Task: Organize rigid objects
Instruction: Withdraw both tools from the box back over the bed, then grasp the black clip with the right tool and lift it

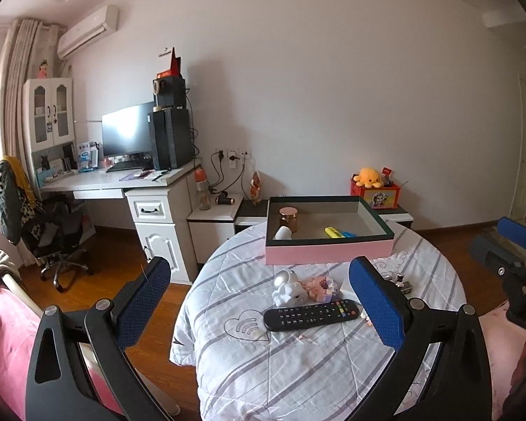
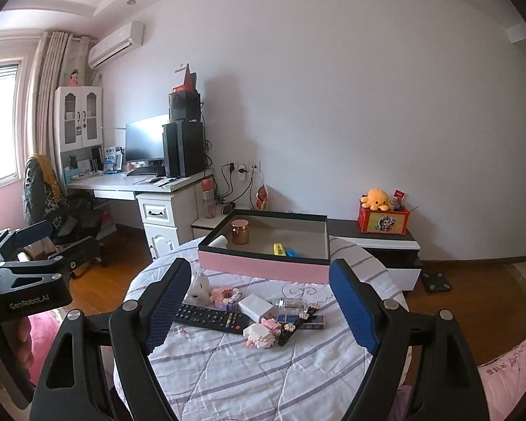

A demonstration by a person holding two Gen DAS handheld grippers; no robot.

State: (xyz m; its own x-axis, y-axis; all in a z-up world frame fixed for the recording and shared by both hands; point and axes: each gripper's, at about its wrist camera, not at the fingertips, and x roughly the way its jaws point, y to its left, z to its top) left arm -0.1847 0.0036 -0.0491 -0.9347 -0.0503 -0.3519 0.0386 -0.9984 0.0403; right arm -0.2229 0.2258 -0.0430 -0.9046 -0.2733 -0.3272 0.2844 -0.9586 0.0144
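A pink box with a dark rim (image 1: 328,251) (image 2: 263,266) sits at the far side of the round table. It holds a copper jar (image 1: 288,218) (image 2: 241,231), a yellow highlighter (image 1: 333,232) (image 2: 279,249) and a small blue piece (image 2: 292,253). In front of it lie a black remote (image 1: 310,314) (image 2: 210,317), a white figurine (image 1: 287,289) (image 2: 200,288), pink block toys (image 1: 322,287) (image 2: 263,331), a white block (image 2: 255,306) and a glass bottle (image 2: 292,304). My left gripper (image 1: 259,266) and right gripper (image 2: 261,270) hover open above the near part of the table, both empty.
The table wears a striped white quilt (image 1: 263,368). Behind it stand a low black-and-white cabinet (image 2: 385,242) with a red box and an orange plush (image 2: 377,200). A desk with a monitor (image 1: 128,133) and an office chair (image 1: 52,231) are at the left, over wooden floor.
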